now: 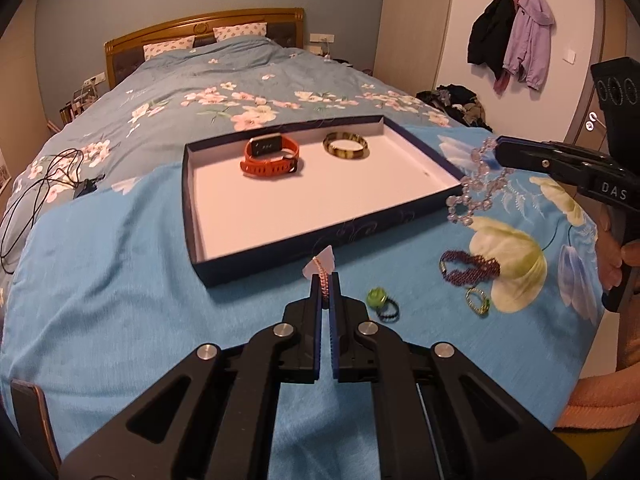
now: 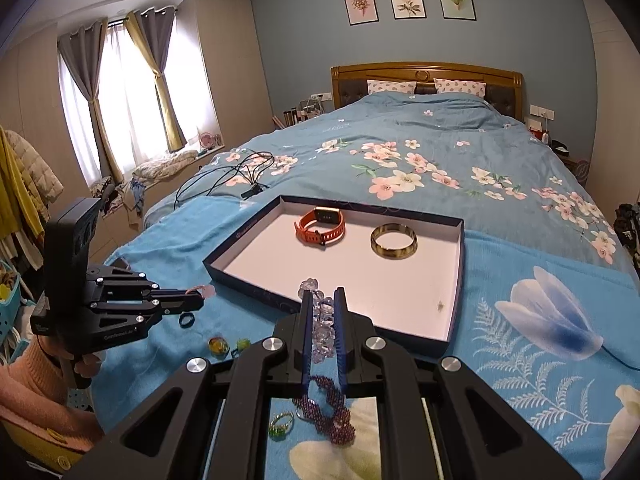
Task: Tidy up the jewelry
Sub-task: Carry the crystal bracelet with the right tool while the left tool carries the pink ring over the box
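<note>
A shallow dark-blue tray (image 1: 320, 250) with a white floor lies on the blue cloth. An orange watch (image 1: 270, 156) and a mottled bangle (image 1: 346, 146) rest at its far end. My left gripper (image 1: 327, 280) is shut on a pink braided bracelet (image 1: 320, 268), held just above the cloth in front of the tray's near wall. My right gripper (image 2: 324, 294) is shut on a clear bead bracelet (image 2: 322, 320), which hangs over the tray's near corner (image 2: 240, 280). In the left wrist view the right gripper (image 1: 498, 152) and the dangling clear beads (image 1: 476, 188) show beside the tray's right edge.
Loose on the cloth lie a purple bead bracelet (image 1: 470, 270), a gold ring with a green stone (image 1: 478, 302), and a green-topped dark ring (image 1: 382, 304). An amber bead (image 2: 218, 346) lies nearby. A black cable (image 2: 232, 172) sprawls on the floral duvet behind the tray.
</note>
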The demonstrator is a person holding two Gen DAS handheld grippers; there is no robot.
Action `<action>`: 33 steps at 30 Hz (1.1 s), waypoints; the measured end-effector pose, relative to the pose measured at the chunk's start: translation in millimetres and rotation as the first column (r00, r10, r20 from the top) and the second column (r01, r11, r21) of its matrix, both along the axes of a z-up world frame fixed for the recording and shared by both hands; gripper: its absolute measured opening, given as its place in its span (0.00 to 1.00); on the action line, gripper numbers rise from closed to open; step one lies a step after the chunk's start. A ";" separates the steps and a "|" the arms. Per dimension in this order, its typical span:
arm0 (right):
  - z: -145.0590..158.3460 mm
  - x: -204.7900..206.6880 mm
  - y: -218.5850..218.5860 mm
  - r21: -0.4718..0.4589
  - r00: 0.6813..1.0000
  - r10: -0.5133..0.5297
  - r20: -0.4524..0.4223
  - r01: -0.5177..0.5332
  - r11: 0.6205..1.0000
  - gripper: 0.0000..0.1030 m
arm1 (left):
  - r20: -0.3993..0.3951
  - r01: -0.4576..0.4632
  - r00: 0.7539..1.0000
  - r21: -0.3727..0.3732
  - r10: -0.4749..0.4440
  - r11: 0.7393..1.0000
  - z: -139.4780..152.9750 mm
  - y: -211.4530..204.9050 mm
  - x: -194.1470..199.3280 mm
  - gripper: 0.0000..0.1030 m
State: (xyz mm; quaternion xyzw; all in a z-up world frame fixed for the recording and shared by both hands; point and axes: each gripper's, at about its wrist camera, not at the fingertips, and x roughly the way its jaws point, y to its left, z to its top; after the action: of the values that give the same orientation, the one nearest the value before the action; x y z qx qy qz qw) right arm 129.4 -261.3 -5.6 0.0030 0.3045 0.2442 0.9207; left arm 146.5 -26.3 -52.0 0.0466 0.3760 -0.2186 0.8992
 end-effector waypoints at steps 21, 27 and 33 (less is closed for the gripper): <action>11.9 49.7 7.1 0.026 0.999 -0.036 0.022 0.035 0.999 0.08 | 0.025 0.009 1.000 0.026 -0.010 1.000 12.3 -14.5 51.1 0.04; 6.3 68.2 9.1 0.041 0.999 -0.053 0.001 0.053 0.998 0.08 | 0.011 0.001 1.000 0.031 -0.001 1.000 8.0 -17.5 65.4 0.04; 1.0 79.7 15.1 0.043 0.998 -0.055 -0.009 0.056 0.998 0.08 | -0.009 -0.010 1.000 0.046 0.010 0.999 0.7 -20.5 80.2 0.03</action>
State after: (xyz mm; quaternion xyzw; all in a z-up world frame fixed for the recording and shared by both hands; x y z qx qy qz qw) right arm 209.0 -246.1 -4.6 0.0323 0.3025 0.2252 0.9256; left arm 226.6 -46.8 -51.3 0.0645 0.3853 -0.2055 0.8973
